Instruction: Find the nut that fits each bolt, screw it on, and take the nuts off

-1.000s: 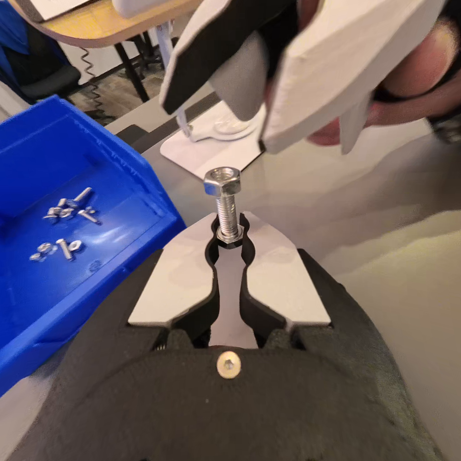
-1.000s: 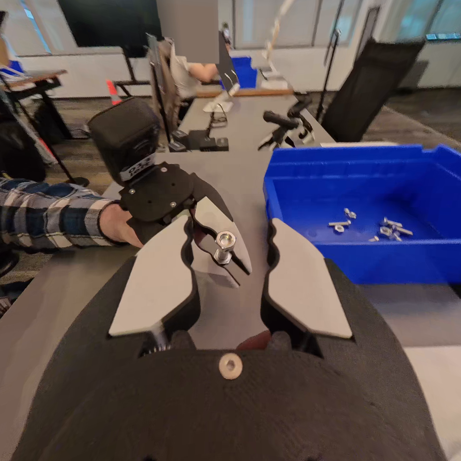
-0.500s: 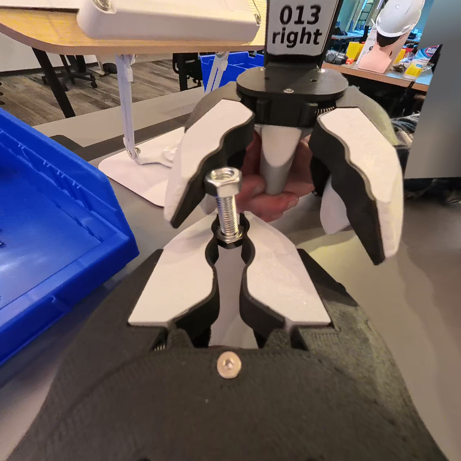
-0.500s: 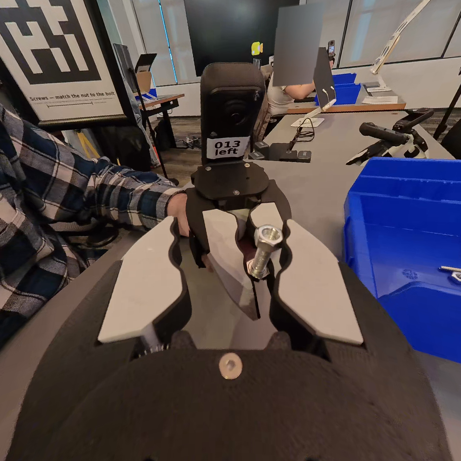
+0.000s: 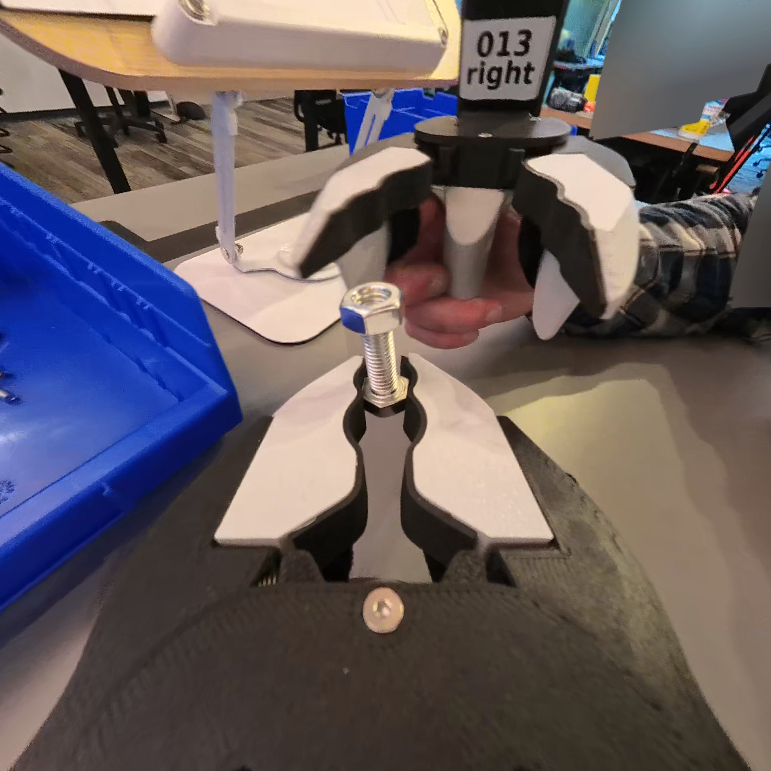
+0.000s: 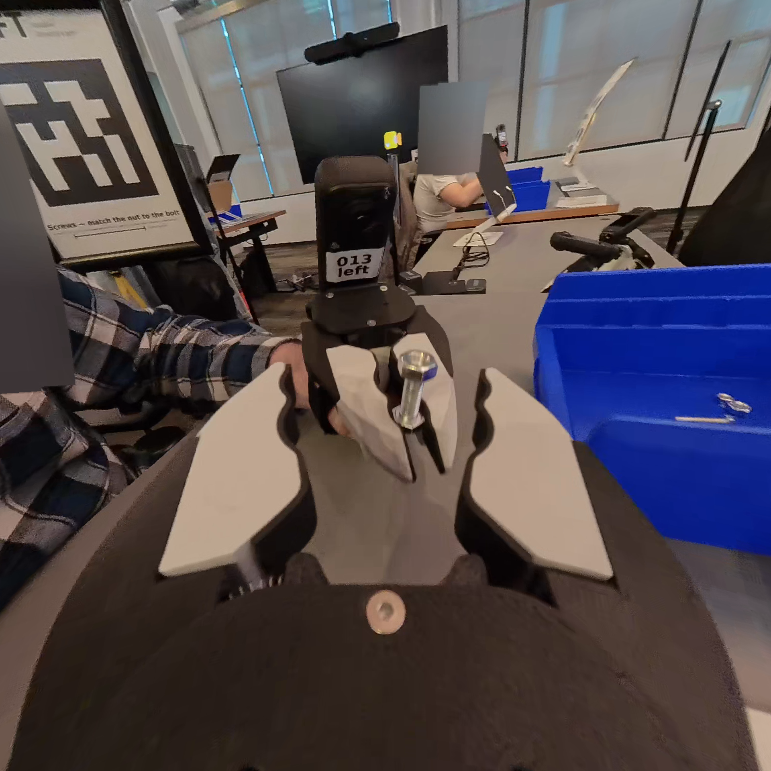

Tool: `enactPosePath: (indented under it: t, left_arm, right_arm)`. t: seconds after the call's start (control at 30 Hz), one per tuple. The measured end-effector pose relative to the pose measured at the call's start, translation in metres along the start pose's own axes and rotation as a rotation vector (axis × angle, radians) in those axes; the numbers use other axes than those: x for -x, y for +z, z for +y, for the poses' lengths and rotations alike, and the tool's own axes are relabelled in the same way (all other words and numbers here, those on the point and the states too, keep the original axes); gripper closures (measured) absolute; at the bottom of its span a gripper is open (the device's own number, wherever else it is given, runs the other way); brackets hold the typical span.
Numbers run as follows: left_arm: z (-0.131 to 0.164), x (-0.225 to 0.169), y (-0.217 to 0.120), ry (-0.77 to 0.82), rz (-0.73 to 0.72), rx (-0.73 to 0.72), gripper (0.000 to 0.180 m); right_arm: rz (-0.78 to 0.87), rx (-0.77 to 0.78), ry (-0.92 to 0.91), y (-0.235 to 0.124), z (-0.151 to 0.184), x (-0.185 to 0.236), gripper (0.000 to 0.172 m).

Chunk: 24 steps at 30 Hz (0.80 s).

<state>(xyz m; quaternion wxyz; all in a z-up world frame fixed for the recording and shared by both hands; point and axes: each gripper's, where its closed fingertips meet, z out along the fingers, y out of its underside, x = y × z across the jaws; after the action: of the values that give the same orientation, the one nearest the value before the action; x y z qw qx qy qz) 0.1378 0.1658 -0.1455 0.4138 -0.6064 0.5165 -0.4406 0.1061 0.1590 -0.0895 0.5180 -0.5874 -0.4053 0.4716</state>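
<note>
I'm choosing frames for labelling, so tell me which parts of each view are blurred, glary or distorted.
Left wrist view: the bolt in the left gripper is sharp; the open right gripper and hand behind are motion-blurred; a pale glare patch lies on the table; the blue bin bows. Right wrist view: soft throughout, with curved window frames and smeared hardware in the bin.

The bolt is bright, glossy metal with sharply cut threads; the nut at its top has the same polished silver finish, mirroring blue on one facet; the bin is smooth, shiny blue plastic; the left gripper has matt black, finely ribbed plastic and flat, pale grey matt fingers; the table is smooth grey with a dull sheen; the sleeve is soft plaid cloth.
</note>
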Motion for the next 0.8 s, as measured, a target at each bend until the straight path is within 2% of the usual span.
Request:
enactPosePath:
  t: [0.07,0.17,0.27,0.3,0.4,0.47,0.6,0.67,0.8]
  left_arm:
    - [0.002,-0.002,0.003,0.008,0.003,0.014,0.167]
    - [0.001,0.000,0.001,-0.006,-0.001,0.004,0.167]
    - [-0.001,0.004,-0.002,-0.021,-0.010,-0.008,0.167]
    - [-0.002,0.005,-0.003,-0.029,-0.018,-0.015,0.167]
    - [-0.003,0.013,-0.008,-0.048,-0.035,-0.025,0.167]
    - [-0.003,0.011,-0.008,-0.045,-0.027,-0.025,0.167]
    - [0.002,0.001,0.000,-0.013,0.001,0.013,0.167]
    - [0.003,0.001,0.001,-0.012,0.003,0.018,0.167]
    - [0.002,0.005,-0.002,-0.022,-0.015,0.006,0.167]
  right_arm:
    - [-0.014,0.005,-0.002,0.010,0.001,0.001,0.077]
    - [-0.068,0.045,-0.020,0.023,0.009,0.011,0.082]
    - [-0.093,0.036,-0.033,0.020,0.007,0.018,0.082]
    - [-0.091,0.024,-0.035,0.015,0.006,0.018,0.089]
    - [-0.186,-0.062,-0.029,-0.007,-0.003,0.028,0.134]
    - [-0.116,-0.085,-0.008,-0.010,-0.007,0.015,0.107]
    - [-0.081,-0.054,-0.017,0.008,-0.004,0.007,0.085]
    - [-0.095,-0.024,-0.015,0.018,0.002,0.009,0.080]
    - [-0.125,0.001,-0.025,0.024,0.006,0.016,0.085]
